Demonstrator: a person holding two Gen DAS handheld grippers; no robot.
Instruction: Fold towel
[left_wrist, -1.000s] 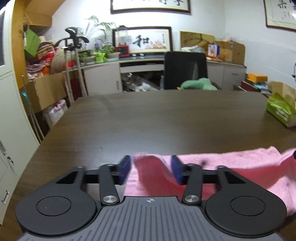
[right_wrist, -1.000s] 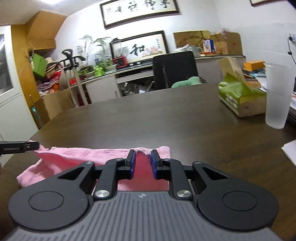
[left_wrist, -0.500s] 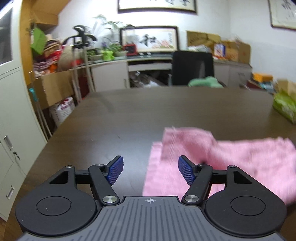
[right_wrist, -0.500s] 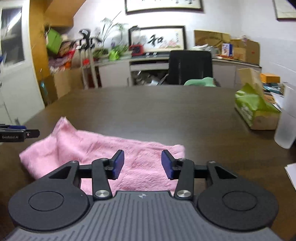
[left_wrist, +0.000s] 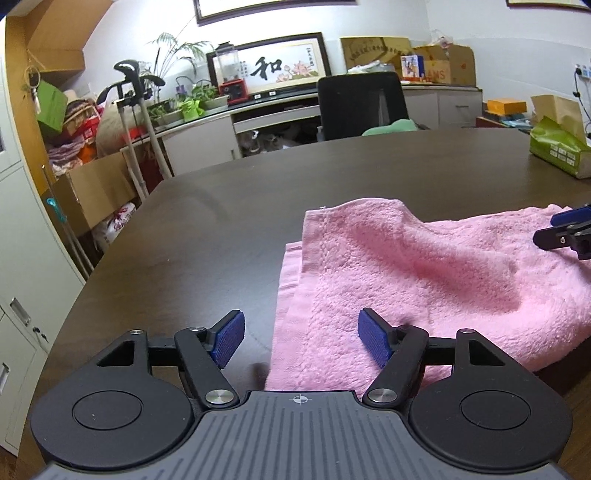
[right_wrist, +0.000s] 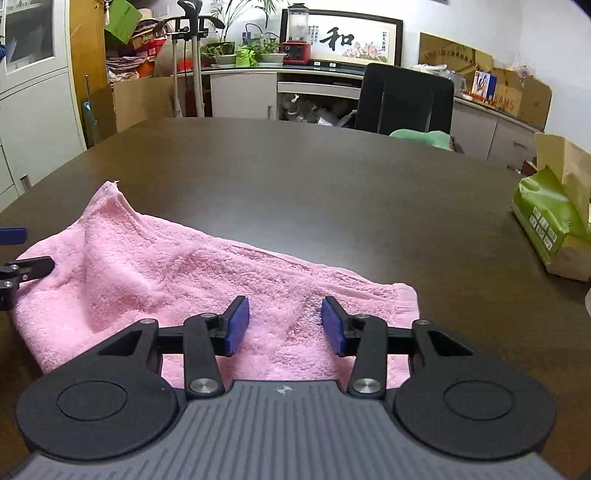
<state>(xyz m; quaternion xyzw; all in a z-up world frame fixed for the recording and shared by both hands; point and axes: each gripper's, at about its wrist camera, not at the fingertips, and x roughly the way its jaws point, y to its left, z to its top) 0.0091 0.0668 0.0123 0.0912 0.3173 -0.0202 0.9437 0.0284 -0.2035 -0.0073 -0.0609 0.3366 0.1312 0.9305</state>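
A pink towel (left_wrist: 436, 273) lies rumpled on the dark brown surface (left_wrist: 277, 184), folded over on itself so that a lower layer shows as a narrow strip along its left edge in the left wrist view. Its far left corner (right_wrist: 110, 188) stands up slightly in a soft peak, and a shallow hollow runs across the middle of the cloth. The left gripper (left_wrist: 301, 341) hovers low over the near left edge of the towel with its jaws spread wide and released; its left blue pad (left_wrist: 229, 339) is over bare surface and its right blue pad (left_wrist: 375, 341) over the cloth, neither pressing on it. Its jaws have just been opening a little, with only the towel's edge lying below the gap. The right gripper (right_wrist: 284, 325) sits over the near right end of the towel, close to the right corner (right_wrist: 402, 295); its jaws stand apart and unclenched, the pink pile visible between and below the pads with nothing pinched. Its jaws have just been closing, yet the pads do not press on the cloth. A green tissue pack (right_wrist: 554, 229) rests on the surface well apart to the right, and a black office chair (right_wrist: 404, 99) stands behind the far edge.
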